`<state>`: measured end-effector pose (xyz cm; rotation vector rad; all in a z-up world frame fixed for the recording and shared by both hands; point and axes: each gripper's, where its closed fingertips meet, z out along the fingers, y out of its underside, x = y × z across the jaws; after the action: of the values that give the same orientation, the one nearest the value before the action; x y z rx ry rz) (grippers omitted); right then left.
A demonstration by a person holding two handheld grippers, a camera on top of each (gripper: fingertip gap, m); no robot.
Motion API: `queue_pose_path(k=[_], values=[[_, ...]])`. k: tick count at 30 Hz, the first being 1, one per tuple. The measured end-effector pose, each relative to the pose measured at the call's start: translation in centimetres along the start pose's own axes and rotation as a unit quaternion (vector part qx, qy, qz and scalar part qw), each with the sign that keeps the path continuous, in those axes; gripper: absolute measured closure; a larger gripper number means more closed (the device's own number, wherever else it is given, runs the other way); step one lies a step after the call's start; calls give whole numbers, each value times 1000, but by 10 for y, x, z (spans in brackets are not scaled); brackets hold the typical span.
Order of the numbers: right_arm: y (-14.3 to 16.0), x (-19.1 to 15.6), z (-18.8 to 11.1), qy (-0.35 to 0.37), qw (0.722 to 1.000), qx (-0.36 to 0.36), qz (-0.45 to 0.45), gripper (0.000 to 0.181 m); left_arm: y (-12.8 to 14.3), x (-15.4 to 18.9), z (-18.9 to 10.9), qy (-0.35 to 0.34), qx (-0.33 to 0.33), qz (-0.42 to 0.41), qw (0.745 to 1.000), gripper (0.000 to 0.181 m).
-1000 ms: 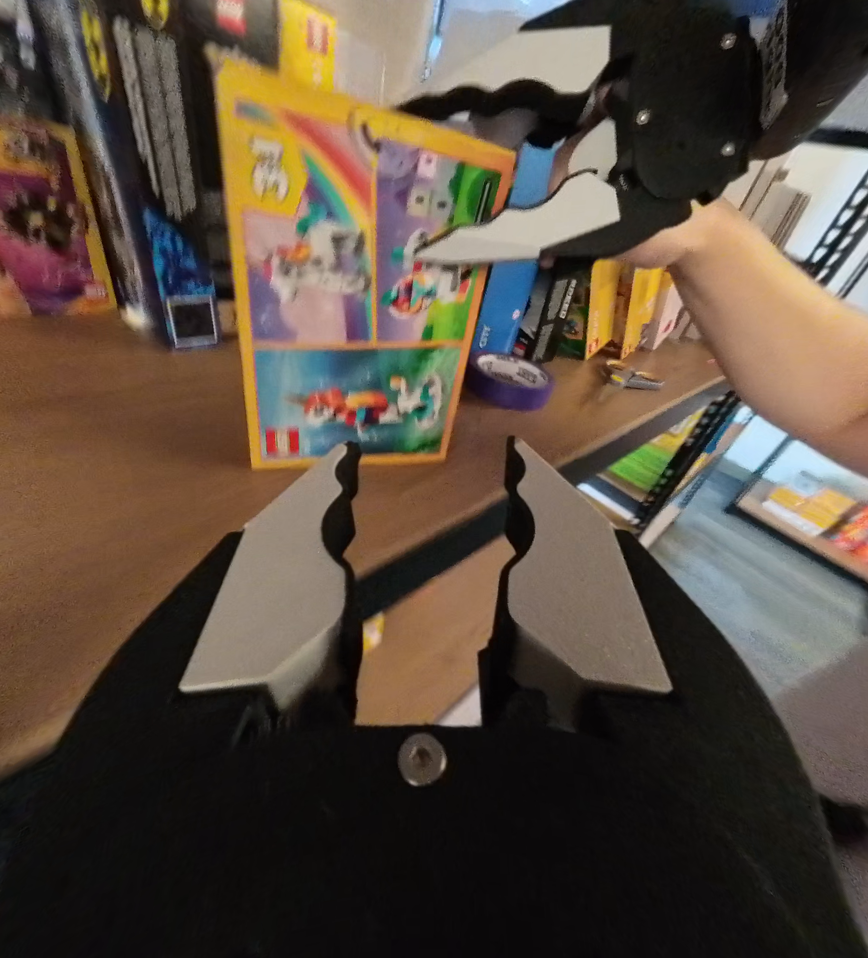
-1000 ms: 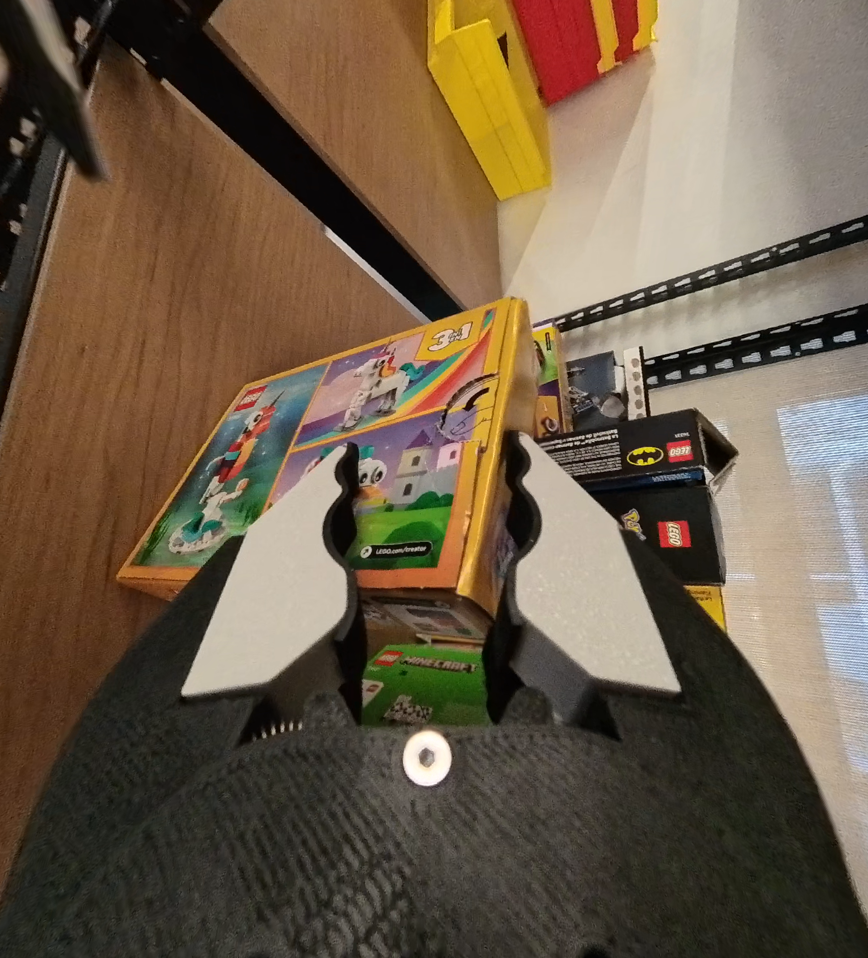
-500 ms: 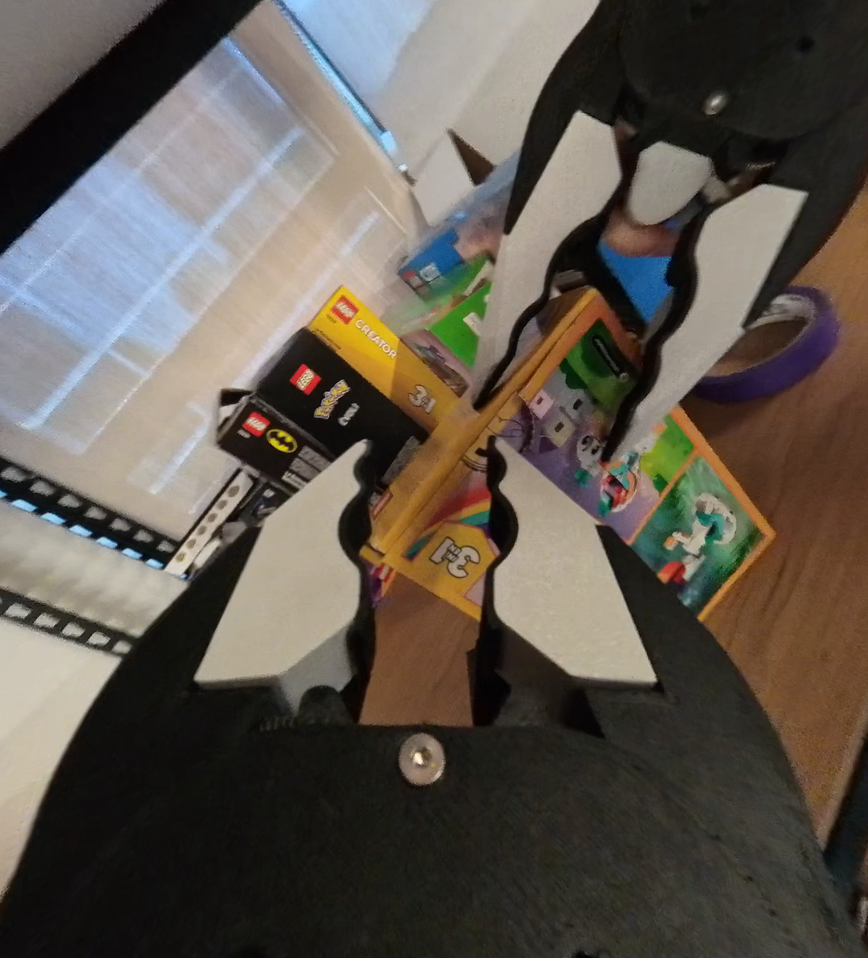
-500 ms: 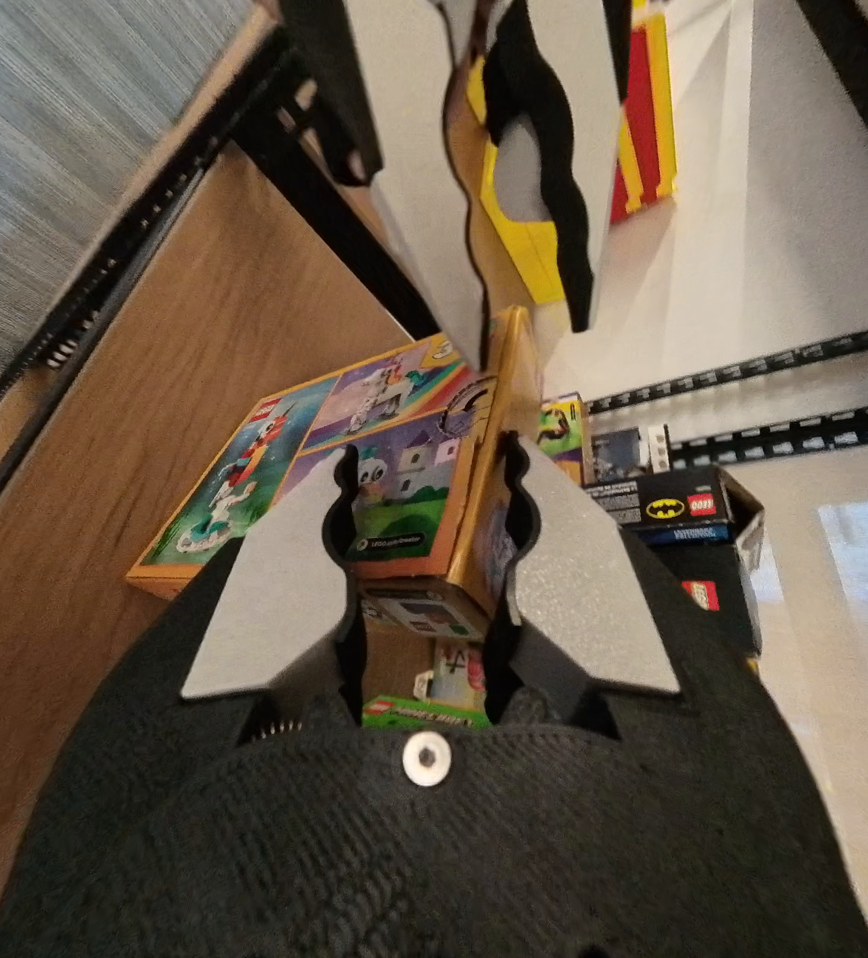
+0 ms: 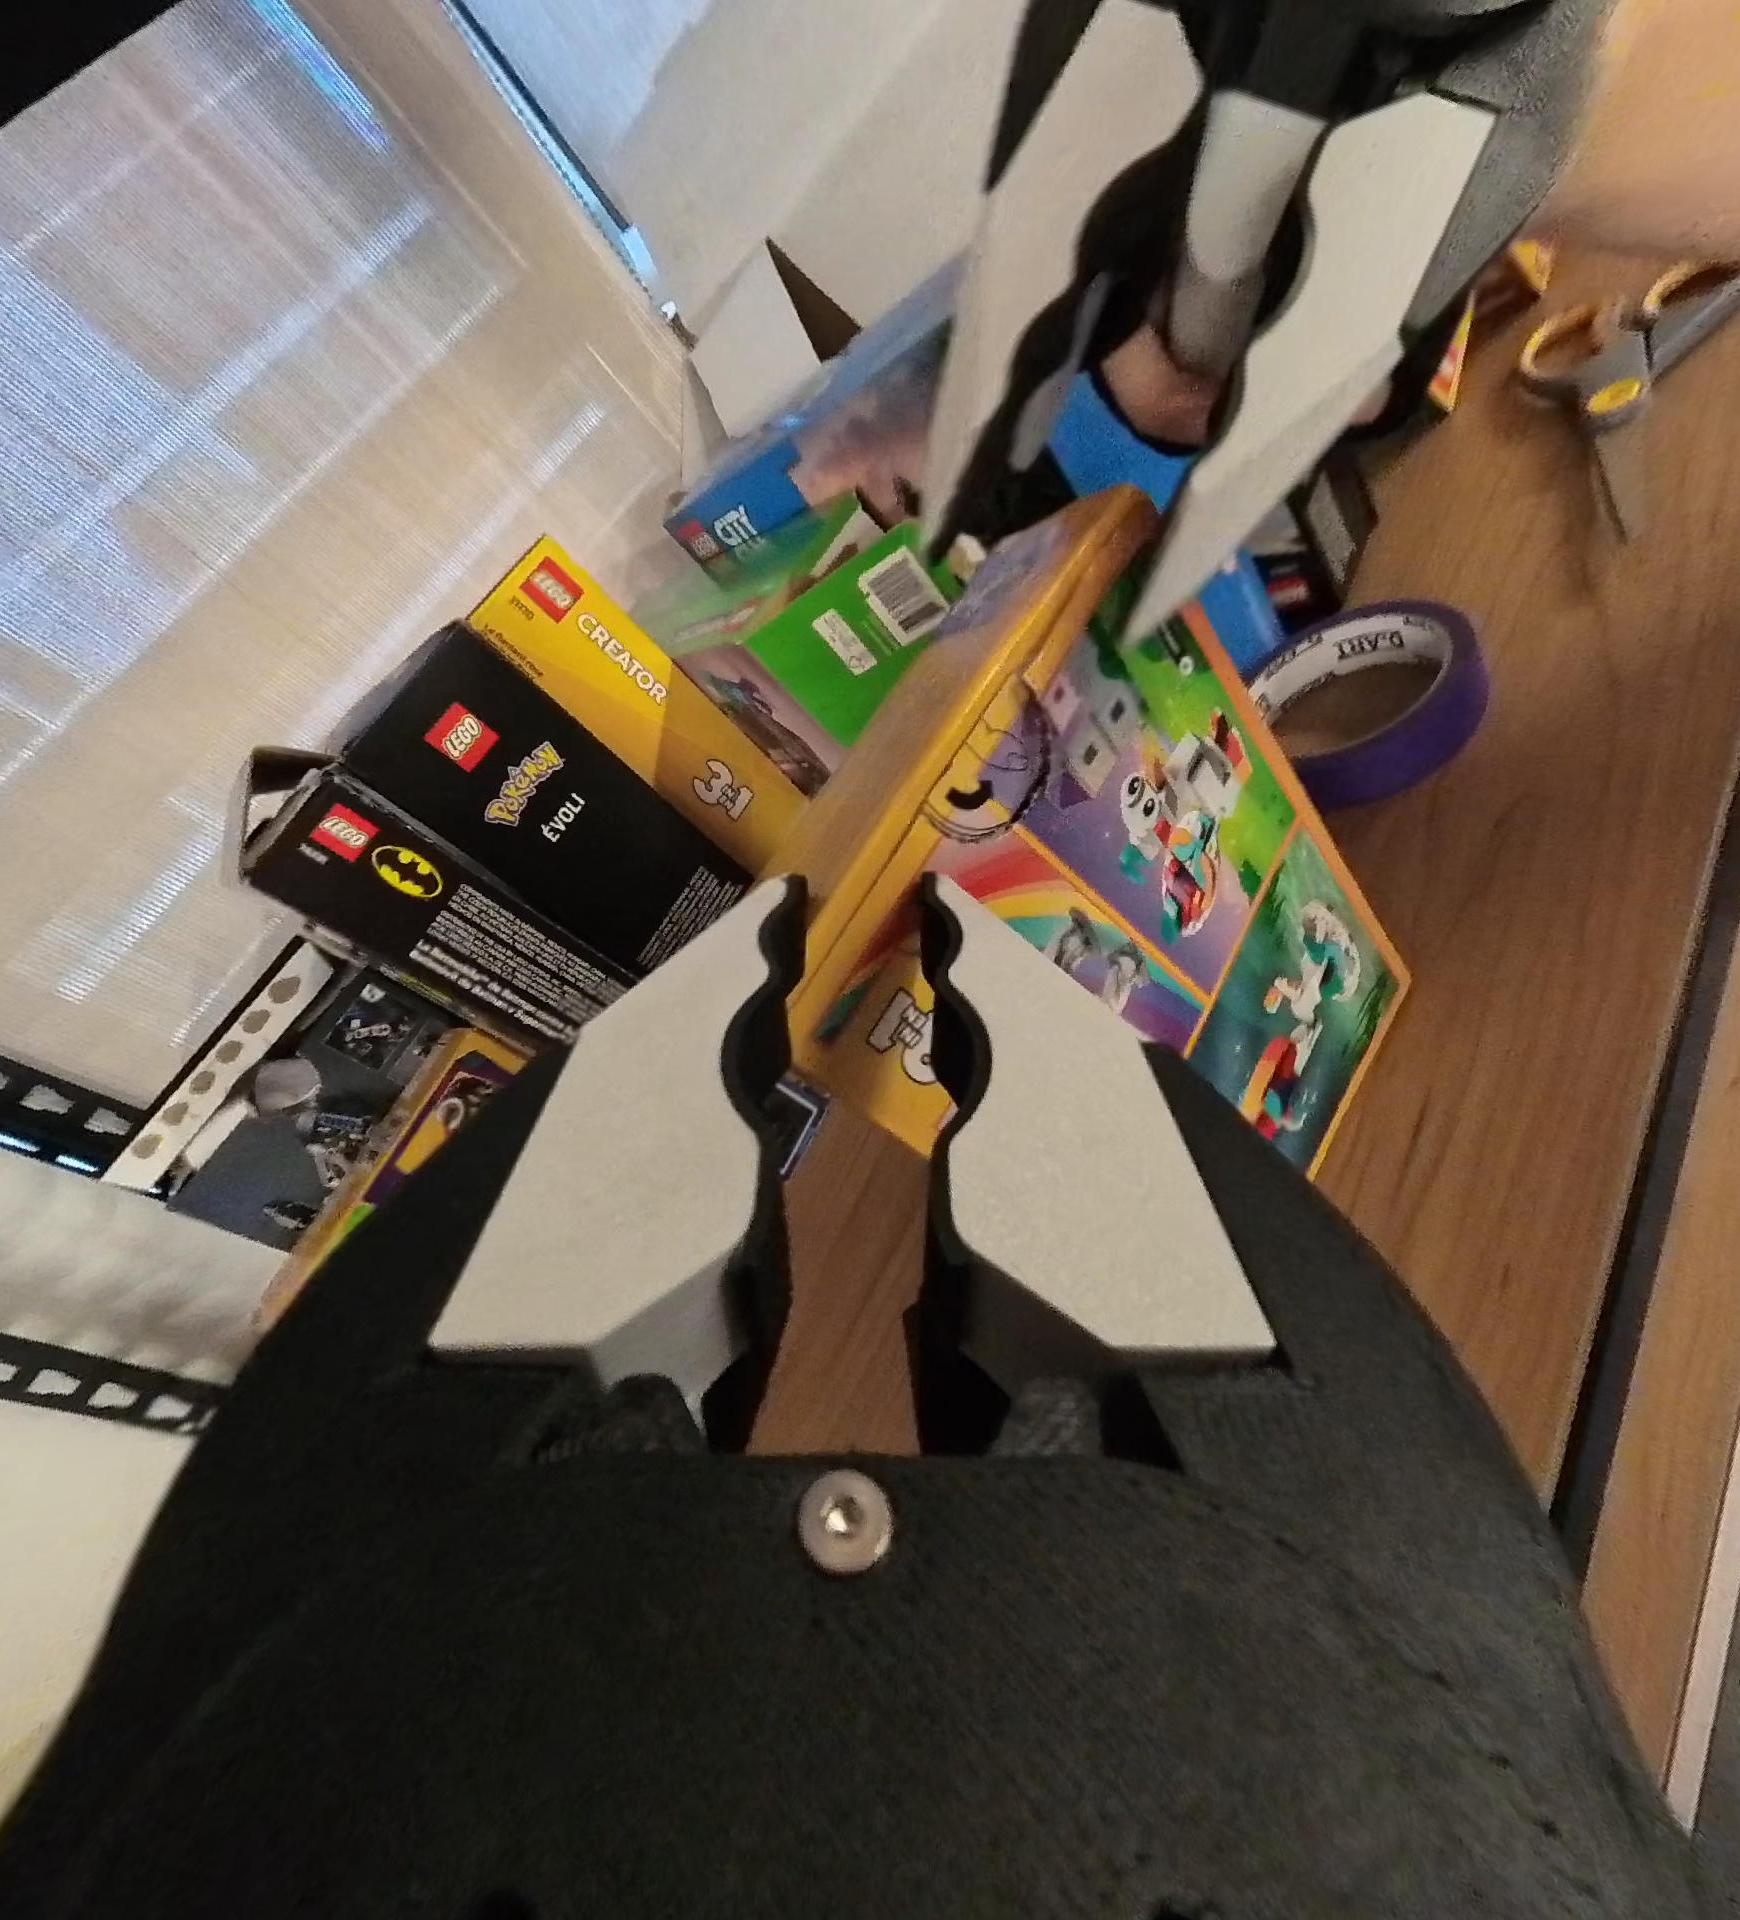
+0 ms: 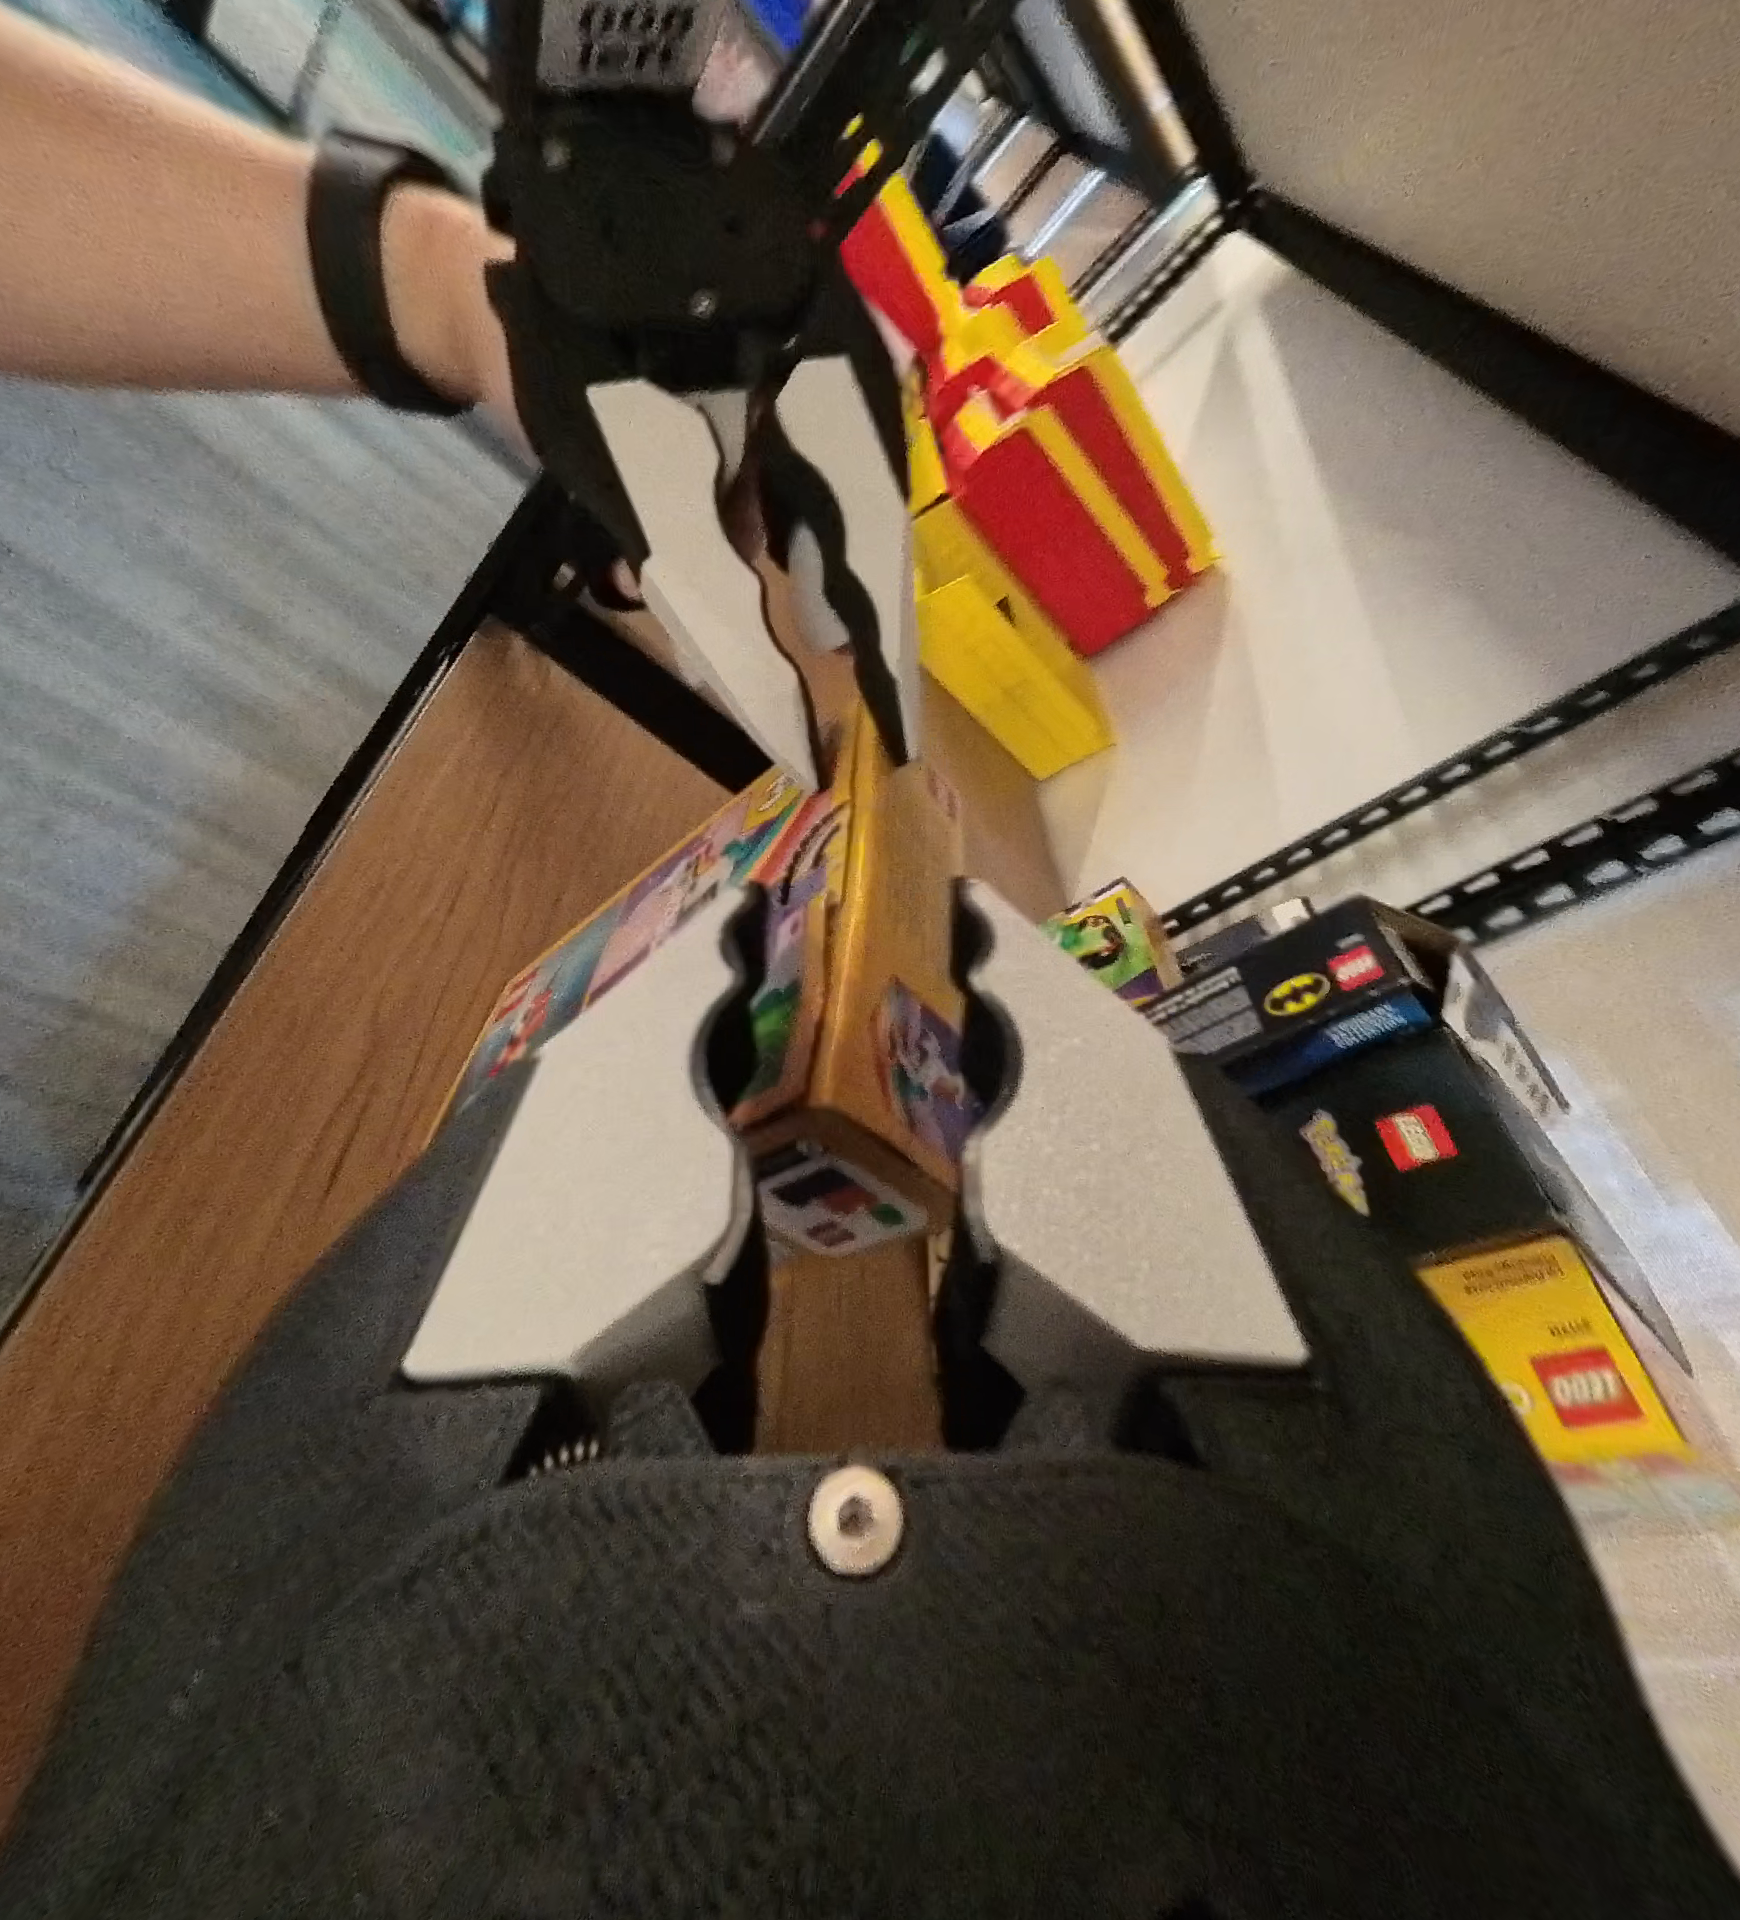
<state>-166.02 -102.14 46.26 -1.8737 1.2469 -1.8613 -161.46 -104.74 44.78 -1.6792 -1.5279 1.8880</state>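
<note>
A yellow toy box (image 5: 1157,831) with bright pictures stands on edge on a wooden shelf (image 5: 1520,1039). My left gripper (image 5: 863,899) has its fingers closed on one end of the box's narrow top side. It also shows in the right wrist view (image 6: 850,743), pinching the far end of the box (image 6: 887,935). My right gripper (image 6: 855,904) straddles the other end, with the box deep between its fingers and touching both. It shows in the left wrist view (image 5: 1048,582) at the far end. I cannot tell whether the box is lifted.
Stacked black toy boxes (image 5: 492,831) and a green box (image 5: 845,644) stand behind the yellow box. A purple tape roll (image 5: 1365,707) and scissors (image 5: 1614,343) lie on the shelf. A red and yellow brick-built gift (image 6: 1032,499) stands farther along. A person's forearm (image 6: 118,208) holds the left gripper. One gripper's finger ends stand about 6 cm off the other's.
My left gripper swung from in front of the box up to its end and narrowed its fingers onto it. My right gripper slid farther over the other end.
</note>
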Motion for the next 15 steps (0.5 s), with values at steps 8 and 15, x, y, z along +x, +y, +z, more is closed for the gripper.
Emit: queue_pose_path(k=[8,15], values=[[23,-6,-9,30,996,-81,21,160,2,0,2,-7,41,-42,998,164],[25,-9,-8,73,993,-87,-45,156,2,0,2,-7,69,-80,994,165]])
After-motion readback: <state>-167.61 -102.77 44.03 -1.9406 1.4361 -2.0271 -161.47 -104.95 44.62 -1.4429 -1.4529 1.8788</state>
